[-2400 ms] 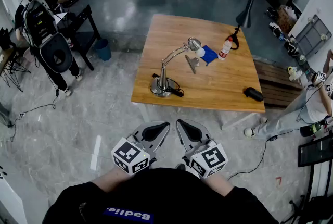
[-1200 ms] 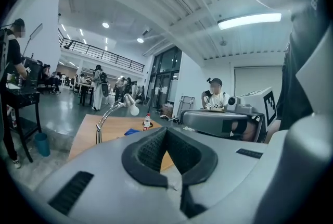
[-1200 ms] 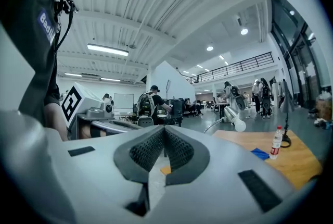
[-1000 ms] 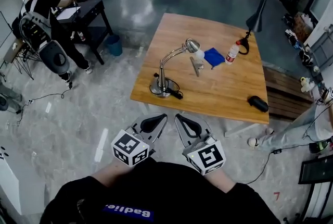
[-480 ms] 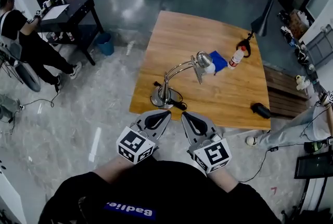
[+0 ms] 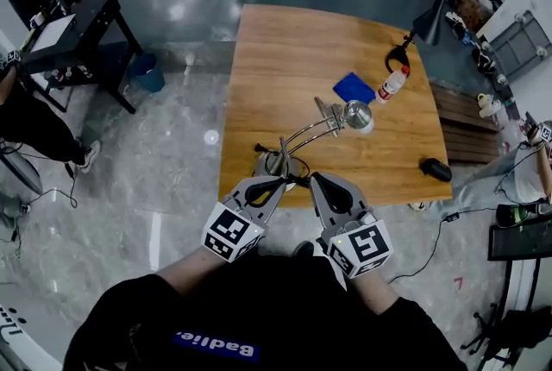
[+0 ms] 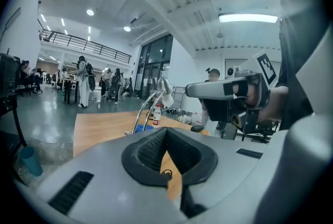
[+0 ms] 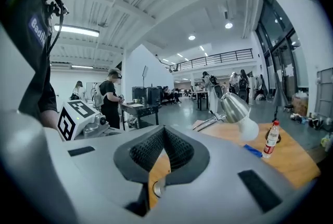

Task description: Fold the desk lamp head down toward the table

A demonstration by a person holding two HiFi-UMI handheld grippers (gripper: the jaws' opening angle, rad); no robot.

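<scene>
**Head view.** The left gripper (image 6: 274, 182) and right gripper (image 6: 317, 179) are held side by side at the near edge of the wooden table (image 6: 285, 50). Each has its jaws pressed together on nothing. The desk lamp (image 6: 309, 133) stands just ahead of both sets of tips, its round base nearest the left gripper. Its curved metal arm rises away to the right, and the lamp head (image 6: 357, 114) is raised off the table, beyond the right gripper and a little to its right. A blue cloth (image 6: 354, 88) and a plastic bottle (image 6: 392, 84) lie farther out past the head. A small black object (image 6: 435, 169) sits well off to the right gripper's right.

**Left gripper view.** The left gripper (image 7: 166, 130) has its black pads meeting at the tips, with nothing between them. The lamp arm (image 7: 145, 111) and lamp head (image 7: 165, 87) stand ahead, slightly left of the tips, with the bottle (image 7: 156, 115) behind them. The right gripper (image 7: 229, 90) appears close on the right.

**Right gripper view.** The right gripper (image 8: 164, 130) is likewise closed and empty. The lamp head (image 8: 237, 108) is ahead and to the right, above tabletop level, and the bottle (image 8: 268, 139) is farther right. The left gripper's marker cube (image 8: 78, 116) shows at the left.
</scene>
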